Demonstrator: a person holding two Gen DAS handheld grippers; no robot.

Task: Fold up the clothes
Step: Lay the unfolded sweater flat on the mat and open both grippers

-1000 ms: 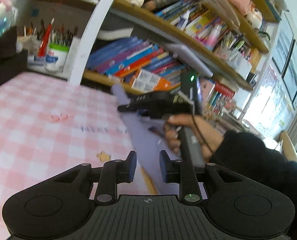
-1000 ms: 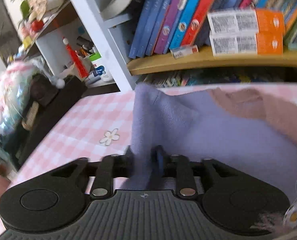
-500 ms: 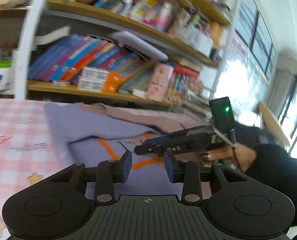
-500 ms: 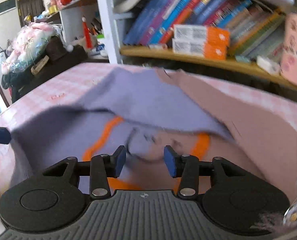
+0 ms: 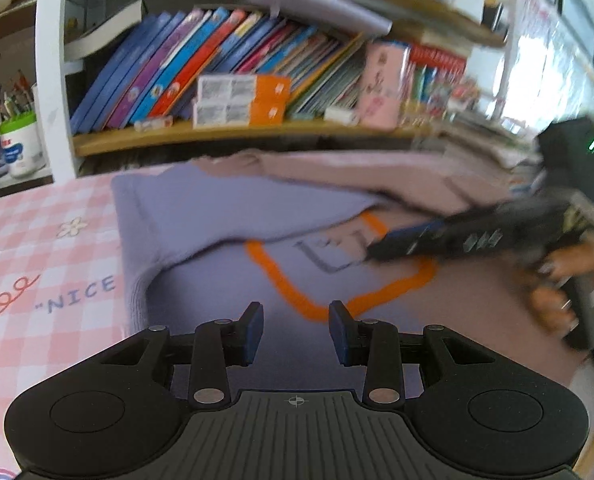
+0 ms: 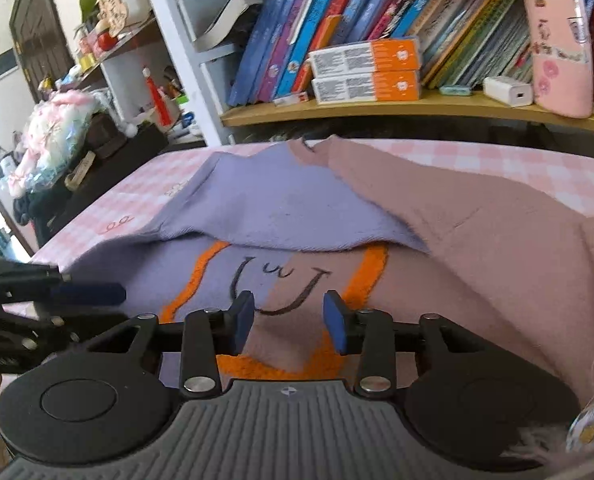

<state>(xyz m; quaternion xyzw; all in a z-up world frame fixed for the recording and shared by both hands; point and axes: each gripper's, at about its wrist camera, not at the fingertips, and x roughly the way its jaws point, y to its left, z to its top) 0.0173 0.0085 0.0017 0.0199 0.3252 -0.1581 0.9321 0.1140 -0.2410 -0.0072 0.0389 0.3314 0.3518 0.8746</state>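
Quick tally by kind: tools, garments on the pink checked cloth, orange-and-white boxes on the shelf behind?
Tools: 2, the left tool and the right tool, both open with nothing between the jaws
Garments: 1, a purple and mauve sweater
Orange-and-white boxes: 2, stacked
Total: 5

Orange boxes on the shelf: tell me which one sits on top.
The upper orange box lies flat on the lower box, both beside the leaning books.
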